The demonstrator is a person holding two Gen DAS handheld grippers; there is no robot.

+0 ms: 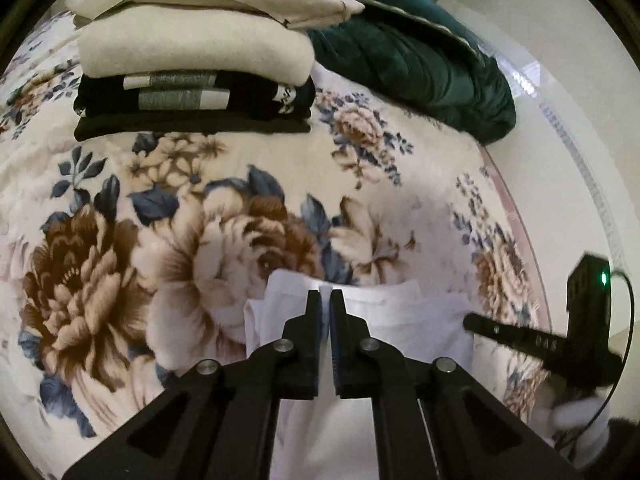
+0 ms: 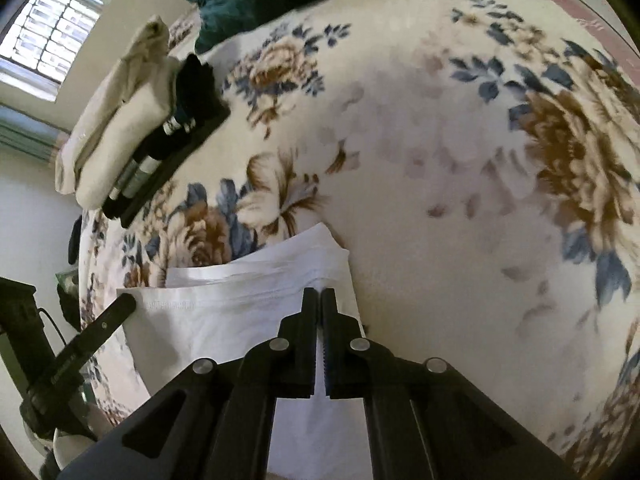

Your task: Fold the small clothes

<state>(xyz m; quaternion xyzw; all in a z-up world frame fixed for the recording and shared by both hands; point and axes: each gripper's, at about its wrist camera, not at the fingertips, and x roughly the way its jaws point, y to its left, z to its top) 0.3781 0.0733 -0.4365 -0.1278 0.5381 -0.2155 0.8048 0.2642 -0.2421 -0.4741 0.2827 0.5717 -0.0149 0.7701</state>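
White garment (image 1: 384, 312) is light and limp. Your left gripper (image 1: 326, 294) and right gripper (image 2: 319, 291) each pinch its folded edge, twelve o'clock; hold near the corners.

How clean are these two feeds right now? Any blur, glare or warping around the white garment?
Left wrist view: white garment near blown out, folds faint; floral blanket slightly soft; folded stack bowed by fisheye. Right wrist view: blanket motion-smeared on the right; bright window glares top left; left gripper and right gripper sharp.

Ahead of the shirt (image 1: 400, 320) the bed (image 1: 248, 160) lies open; a clothes stack (image 1: 192, 80) blocks the far left; a green blanket (image 1: 420, 52) the far right.
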